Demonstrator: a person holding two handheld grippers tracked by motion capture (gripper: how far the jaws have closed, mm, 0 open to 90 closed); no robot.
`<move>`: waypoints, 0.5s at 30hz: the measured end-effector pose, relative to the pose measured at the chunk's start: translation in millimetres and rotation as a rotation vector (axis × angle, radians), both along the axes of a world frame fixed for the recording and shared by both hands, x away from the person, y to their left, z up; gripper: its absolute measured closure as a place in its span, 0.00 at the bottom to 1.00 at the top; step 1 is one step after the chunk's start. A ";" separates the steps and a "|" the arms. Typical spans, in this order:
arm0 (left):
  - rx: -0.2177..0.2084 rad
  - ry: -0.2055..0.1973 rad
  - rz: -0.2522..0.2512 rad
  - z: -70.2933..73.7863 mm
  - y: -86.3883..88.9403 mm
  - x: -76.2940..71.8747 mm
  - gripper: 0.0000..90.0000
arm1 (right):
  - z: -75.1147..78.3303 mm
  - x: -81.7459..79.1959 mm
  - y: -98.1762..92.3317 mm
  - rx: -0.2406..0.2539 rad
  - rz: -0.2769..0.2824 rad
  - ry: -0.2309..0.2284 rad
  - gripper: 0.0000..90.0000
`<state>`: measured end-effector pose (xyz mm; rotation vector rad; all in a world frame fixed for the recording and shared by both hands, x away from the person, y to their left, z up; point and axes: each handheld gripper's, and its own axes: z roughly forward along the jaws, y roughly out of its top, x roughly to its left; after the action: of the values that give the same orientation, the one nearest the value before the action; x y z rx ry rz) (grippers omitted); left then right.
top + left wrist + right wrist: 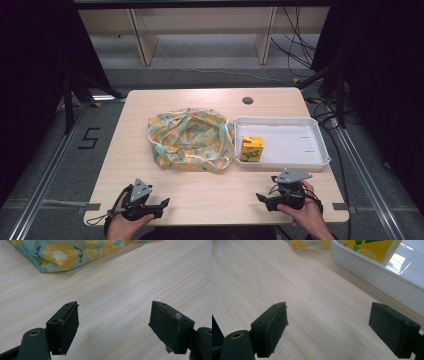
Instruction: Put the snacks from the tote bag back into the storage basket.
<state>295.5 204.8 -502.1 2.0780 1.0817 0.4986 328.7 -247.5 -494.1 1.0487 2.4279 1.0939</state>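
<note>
Both grippers parked at near table edge, jaws spread, nothing held.
Fruit-print bag (191, 139) is seen ahead of left gripper (162, 204); yellow carton (252, 148) in white tray (300, 161) ahead of right gripper (261, 198), well apart.

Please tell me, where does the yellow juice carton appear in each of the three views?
High view: the yellow cardboard juice carton stands upright at the left end of the white plastic tray.
Left gripper view: the carton is not in it.
Right gripper view: the carton is at the top edge, right of centre, behind the tray wall.
Shared landmark: the fruit-print fabric bag.
</note>
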 end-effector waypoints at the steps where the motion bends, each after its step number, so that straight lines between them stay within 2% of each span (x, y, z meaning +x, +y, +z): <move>1: 0.024 0.007 -0.014 1.1 1.7 0.2 0.25 | -0.4 -0.6 -0.2 -0.002 0.006 0.005 0.18; 2: 0.024 0.006 -0.014 1.1 1.7 0.3 0.25 | -1.0 -0.9 -0.9 -0.012 0.014 -0.002 0.18; 3: 0.023 0.006 -0.014 1.0 1.6 0.3 0.25 | -1.8 -2.9 -0.9 -0.016 -0.001 0.000 0.18; 4: -0.003 -0.001 0.001 -0.3 -0.3 0.2 0.25 | -2.8 -3.6 -1.7 -0.022 0.001 0.003 0.18; 6: 0.025 0.004 -0.018 0.7 1.4 0.6 0.25 | -5.2 -5.5 -3.3 -0.031 0.003 -0.017 0.18; 7: 0.012 0.009 -0.009 -0.2 0.6 0.3 0.25 | -5.9 -7.0 -3.7 -0.033 0.002 -0.017 0.18; 9: 0.026 0.001 -0.016 0.4 1.4 0.6 0.25 | -6.4 -9.1 -4.9 -0.037 0.007 -0.027 0.18; 10: -0.010 -0.011 0.011 -1.5 -1.1 0.5 0.25 | -6.3 -10.3 -5.5 -0.038 0.005 -0.030 0.18; 11: -0.013 -0.006 0.014 -1.7 -1.4 0.3 0.25 | -6.8 -11.4 -6.2 -0.040 0.003 -0.031 0.18; 12: -0.006 0.003 0.003 -1.1 -0.6 0.1 0.25 | -7.1 -11.8 -6.9 -0.040 0.007 -0.027 0.18; 13: 0.020 0.010 -0.014 0.2 1.1 0.2 0.25 | -7.7 -12.2 -7.8 -0.040 0.009 -0.032 0.18; 14: 0.013 0.014 -0.011 -0.2 0.7 0.3 0.25 | -7.2 -13.2 -8.4 -0.045 -0.003 -0.040 0.18; 15: 0.027 0.022 -0.010 0.8 0.8 0.0 0.25 | -7.3 -14.9 -8.0 -0.036 -0.013 -0.020 0.18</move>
<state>295.4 205.6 -501.2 2.1161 1.0821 0.4894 313.8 -255.5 -501.4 1.0359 2.4128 1.0479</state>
